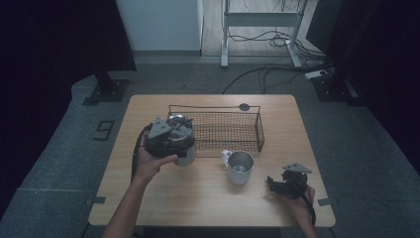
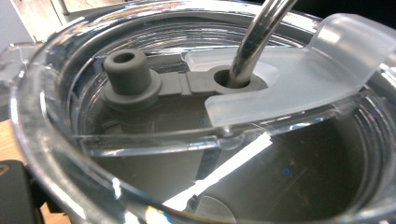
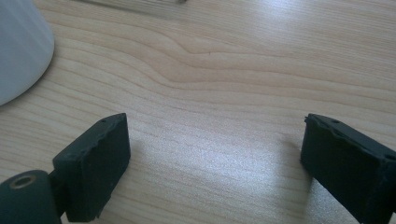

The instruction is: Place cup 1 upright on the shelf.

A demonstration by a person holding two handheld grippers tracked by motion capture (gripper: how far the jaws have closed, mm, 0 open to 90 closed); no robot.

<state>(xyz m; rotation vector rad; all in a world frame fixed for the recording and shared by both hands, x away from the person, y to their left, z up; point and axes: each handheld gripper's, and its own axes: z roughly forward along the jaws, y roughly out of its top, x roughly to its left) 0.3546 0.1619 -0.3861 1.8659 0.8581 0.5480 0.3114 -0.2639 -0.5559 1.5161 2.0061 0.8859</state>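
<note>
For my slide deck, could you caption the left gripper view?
Close-up of a clear tumbler lid with a metal straw through its grey seal.

The high view is pretty dim overall, kind of bluish and murky, with both side edges dropping into near black. The table point(image 1: 208, 198) is the best lit patch, and the steel mug point(image 1: 240, 167) catches a soft highlight on its rim. Shadows there are faint and short.

The left gripper view is way brighter: a clear lid point(image 2: 196, 140) up close, with white glare streaks across the plastic and a hot reflection along the metal straw point(image 2: 257, 37). The near rim goes soft and blurry.

The right gripper view is evenly lit, wood grain sharp, a pale sheen between the black tongs point(image 3: 215, 154), soft shadows beside each.
</note>
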